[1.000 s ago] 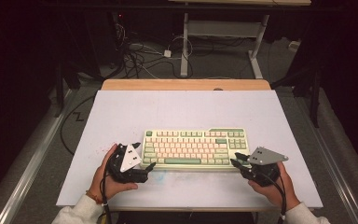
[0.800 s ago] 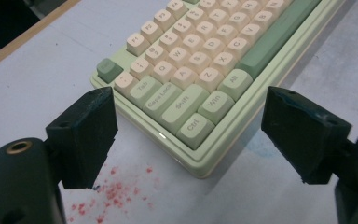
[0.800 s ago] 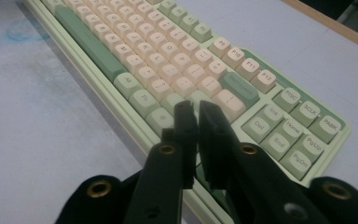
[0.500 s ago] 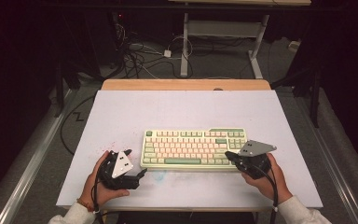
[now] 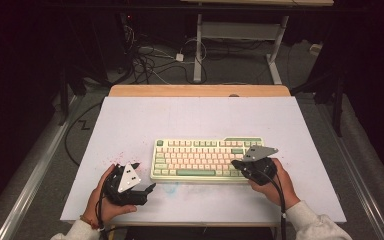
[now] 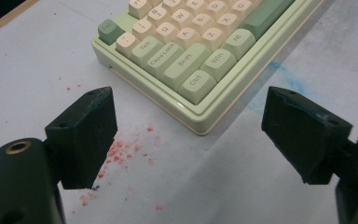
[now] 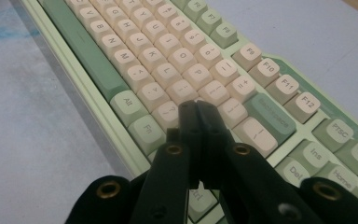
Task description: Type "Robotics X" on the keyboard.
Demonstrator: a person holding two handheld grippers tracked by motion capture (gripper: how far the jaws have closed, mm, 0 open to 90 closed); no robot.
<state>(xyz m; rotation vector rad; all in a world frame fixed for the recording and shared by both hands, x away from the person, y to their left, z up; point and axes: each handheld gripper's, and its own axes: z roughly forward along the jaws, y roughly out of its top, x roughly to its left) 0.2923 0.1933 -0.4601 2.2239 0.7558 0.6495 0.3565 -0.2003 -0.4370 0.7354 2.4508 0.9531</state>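
A green and cream keyboard (image 5: 207, 160) lies on the white tabletop (image 5: 195, 115), a little to the front of its middle. My left gripper (image 5: 145, 176) rests just off the keyboard's front left corner, its jaws wide open with nothing between them. In the left gripper view the open left gripper (image 6: 191, 135) frames the keyboard's Ctrl corner (image 6: 196, 86) without touching it. My right gripper (image 5: 236, 164) is shut and empty, its tip over the keyboard's right front keys. From the right gripper view, the right gripper (image 7: 196, 109) has its jaws pressed together just above the keys (image 7: 168, 114) near the question-mark key.
Red specks (image 6: 121, 149) and a blue smudge (image 6: 284, 81) mark the tabletop near the keyboard's front. A wooden strip (image 5: 200, 90) edges the table's back. Beyond it are floor cables (image 5: 150, 60) and a desk frame (image 5: 240, 30).
The right gripper has moved left from beside the keyboard's right end to over its right keys. The left gripper has drawn back slightly from the keyboard's left end.
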